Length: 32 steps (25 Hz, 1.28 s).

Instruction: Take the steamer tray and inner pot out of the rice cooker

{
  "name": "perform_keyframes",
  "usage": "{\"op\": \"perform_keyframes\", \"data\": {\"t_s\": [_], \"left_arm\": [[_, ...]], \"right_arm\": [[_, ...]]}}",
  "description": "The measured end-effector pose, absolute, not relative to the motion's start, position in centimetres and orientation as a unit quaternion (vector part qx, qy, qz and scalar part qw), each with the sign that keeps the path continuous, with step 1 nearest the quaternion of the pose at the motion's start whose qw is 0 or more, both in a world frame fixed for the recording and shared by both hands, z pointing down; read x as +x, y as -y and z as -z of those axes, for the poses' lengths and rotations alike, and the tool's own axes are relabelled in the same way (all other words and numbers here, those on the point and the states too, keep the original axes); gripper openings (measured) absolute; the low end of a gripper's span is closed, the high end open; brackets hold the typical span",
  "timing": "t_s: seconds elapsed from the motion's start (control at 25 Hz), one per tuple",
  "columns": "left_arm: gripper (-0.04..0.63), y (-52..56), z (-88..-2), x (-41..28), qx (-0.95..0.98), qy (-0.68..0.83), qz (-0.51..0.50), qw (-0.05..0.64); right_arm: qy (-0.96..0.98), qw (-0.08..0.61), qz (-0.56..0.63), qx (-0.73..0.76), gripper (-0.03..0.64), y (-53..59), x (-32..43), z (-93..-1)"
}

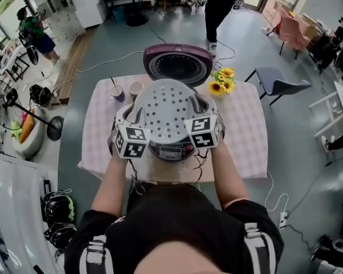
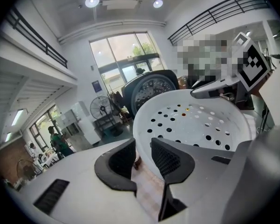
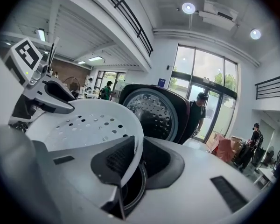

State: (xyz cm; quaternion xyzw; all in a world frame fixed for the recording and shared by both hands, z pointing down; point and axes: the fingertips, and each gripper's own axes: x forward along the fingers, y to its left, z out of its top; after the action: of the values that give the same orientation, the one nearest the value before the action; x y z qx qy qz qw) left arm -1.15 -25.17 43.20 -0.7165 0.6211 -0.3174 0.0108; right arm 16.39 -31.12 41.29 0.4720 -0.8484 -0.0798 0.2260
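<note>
I hold the white perforated steamer tray point(image 1: 166, 112) lifted above the rice cooker point(image 1: 172, 150), whose dark lid point(image 1: 178, 63) stands open behind it. My left gripper point(image 1: 128, 117) is shut on the tray's left rim, my right gripper point(image 1: 209, 112) on its right rim. In the left gripper view the tray point(image 2: 196, 122) has its rim pinched by that gripper point(image 2: 142, 147). The right gripper view shows this gripper point(image 3: 136, 153) clamped on the tray point(image 3: 84, 125), with the inner pot's metal rim point(image 3: 139, 188) just below. The tray hides most of the pot.
The cooker stands on a table with a checked cloth point(image 1: 247, 137). Two cups point(image 1: 118, 93) sit at the back left, sunflowers point(image 1: 222, 80) at the back right. A grey chair point(image 1: 277, 82) is beyond the table, and a person point(image 1: 220, 4) stands behind.
</note>
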Motion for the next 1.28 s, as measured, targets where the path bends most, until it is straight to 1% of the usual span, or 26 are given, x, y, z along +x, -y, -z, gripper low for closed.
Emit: {"op": "perform_keyframes", "data": {"t_s": [0.28, 0.68, 0.96, 1.28], "left_arm": [[0.101, 23.8, -43.0, -4.7, -0.714, -0.634, 0.299, 0.008], [0.092, 22.9, -42.7, -13.5, -0.729, -0.634, 0.258, -0.005], [0.091, 22.3, -43.2, -23.1, -0.732, -0.634, 0.249, -0.021], [0.087, 22.0, -45.6, -30.7, -0.73, -0.635, 0.248, -0.039]], "right_arm": [[0.852, 0.226, 0.089, 0.463, 0.06, 30.1, 12.7, -40.9], [0.85, 0.226, 0.084, 0.468, 0.058, 29.2, 4.2, -40.7], [0.854, 0.226, 0.057, 0.465, 0.057, 28.7, -5.5, -41.5], [0.858, 0.221, 0.021, 0.464, 0.051, 28.7, -13.0, -43.9]]}}
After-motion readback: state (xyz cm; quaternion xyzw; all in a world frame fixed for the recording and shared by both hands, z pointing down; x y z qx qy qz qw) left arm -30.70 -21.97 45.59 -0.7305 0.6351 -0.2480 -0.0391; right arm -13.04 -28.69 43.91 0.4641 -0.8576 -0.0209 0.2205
